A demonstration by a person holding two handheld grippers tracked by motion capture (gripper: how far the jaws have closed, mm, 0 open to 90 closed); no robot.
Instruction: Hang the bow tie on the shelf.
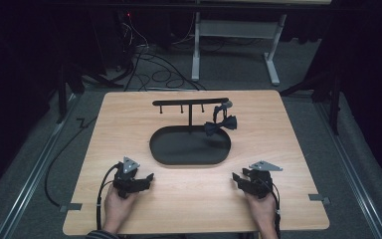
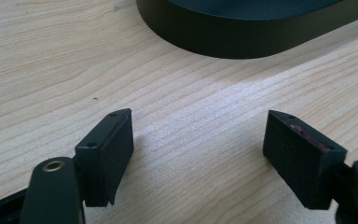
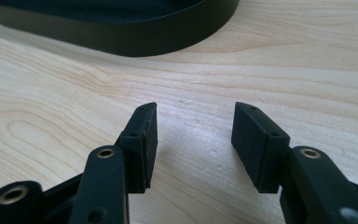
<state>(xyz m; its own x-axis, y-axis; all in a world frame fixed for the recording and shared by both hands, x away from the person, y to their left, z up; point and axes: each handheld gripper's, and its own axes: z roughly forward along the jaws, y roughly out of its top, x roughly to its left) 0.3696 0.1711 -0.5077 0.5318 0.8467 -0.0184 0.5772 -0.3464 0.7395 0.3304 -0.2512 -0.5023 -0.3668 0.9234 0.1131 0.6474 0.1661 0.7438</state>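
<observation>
A black oval tray (image 1: 164, 152) with a T-shaped hanger stand (image 1: 190, 103) sits mid-table. A black bow tie (image 1: 220, 124) hangs from the stand's right end, over the tray's right part. My left gripper (image 1: 147, 178) rests low near the table's front left, jaws wide apart, nothing between them (image 2: 198, 140). My right gripper (image 1: 236, 178) sits at the front right, also open and empty (image 3: 196, 123). Both point toward the tray, whose dark wall (image 2: 242, 39) (image 3: 135, 37) lies a short way ahead of each.
The light wooden table (image 1: 278, 149) has bare room on both sides of the tray and in front between the hands. Beyond its far edge are cables and a white desk frame (image 1: 238, 35) on grey carpet.
</observation>
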